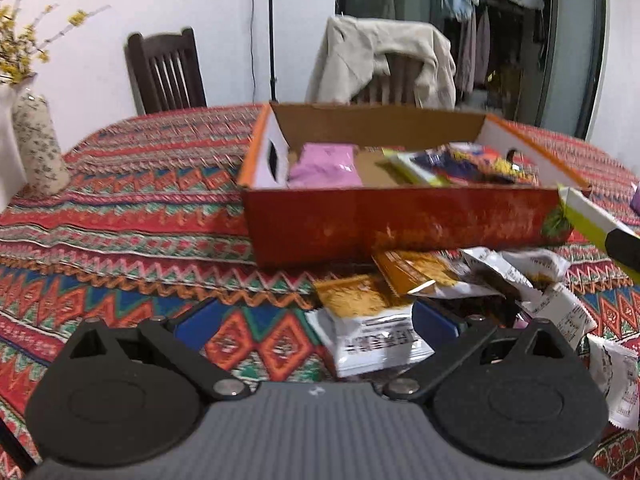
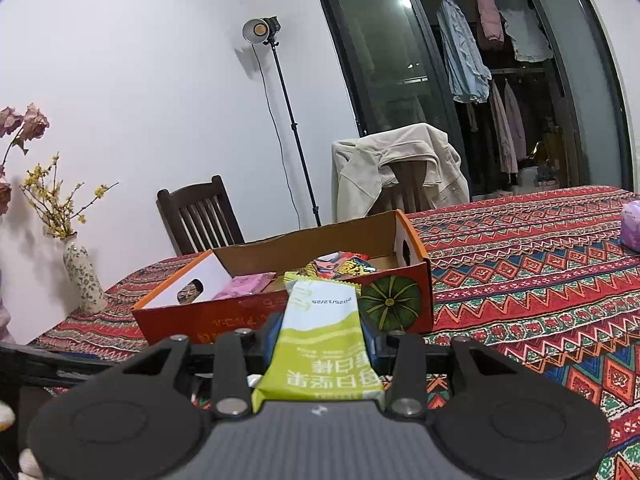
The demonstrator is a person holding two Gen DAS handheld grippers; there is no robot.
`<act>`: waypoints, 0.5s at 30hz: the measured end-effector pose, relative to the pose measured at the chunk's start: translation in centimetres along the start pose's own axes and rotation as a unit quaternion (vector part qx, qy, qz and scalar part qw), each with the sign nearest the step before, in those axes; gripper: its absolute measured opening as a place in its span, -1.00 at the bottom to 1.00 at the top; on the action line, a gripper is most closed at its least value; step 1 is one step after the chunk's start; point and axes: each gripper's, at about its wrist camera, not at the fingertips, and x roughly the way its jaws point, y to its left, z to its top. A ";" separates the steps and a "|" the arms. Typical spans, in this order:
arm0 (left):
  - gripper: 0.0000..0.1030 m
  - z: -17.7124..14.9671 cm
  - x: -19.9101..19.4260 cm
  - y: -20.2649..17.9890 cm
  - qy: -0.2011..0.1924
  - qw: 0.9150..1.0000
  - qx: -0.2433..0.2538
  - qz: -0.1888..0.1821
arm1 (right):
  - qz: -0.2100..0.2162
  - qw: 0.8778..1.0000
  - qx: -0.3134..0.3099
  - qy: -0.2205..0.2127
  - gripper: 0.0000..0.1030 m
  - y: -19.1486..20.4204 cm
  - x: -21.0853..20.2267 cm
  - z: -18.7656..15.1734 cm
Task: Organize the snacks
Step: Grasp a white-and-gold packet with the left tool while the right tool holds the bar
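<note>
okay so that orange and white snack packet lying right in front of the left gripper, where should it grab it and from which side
Probably by the orange-and-white packet's white near end, coming in low from the camera's side. It lies flat, that end points at the open left gripper, and its far orange end is tucked among other packets.

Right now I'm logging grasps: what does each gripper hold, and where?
The right gripper pinches the green-white packet across its middle, by the side edges. The left gripper is open, empty.

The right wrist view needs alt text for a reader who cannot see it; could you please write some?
The right gripper grips a green and white snack packet just before an open cardboard box of snacks on a patterned tablecloth.
</note>
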 end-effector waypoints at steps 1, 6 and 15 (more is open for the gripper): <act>1.00 0.1 0.4 -0.3 0.006 1.000 0.003 0.000 | -0.002 1.000 0.000 0.001 -0.25 0.0 0.1 0.0; 1.00 0.2 1.6 -2.2 0.019 0.999 0.026 0.005 | -0.001 1.000 0.004 -0.002 -0.25 -0.3 0.0 -0.1; 0.77 0.2 2.8 -2.7 0.036 0.999 0.011 0.000 | 0.001 1.000 0.006 -0.001 -0.25 -0.3 0.0 -0.2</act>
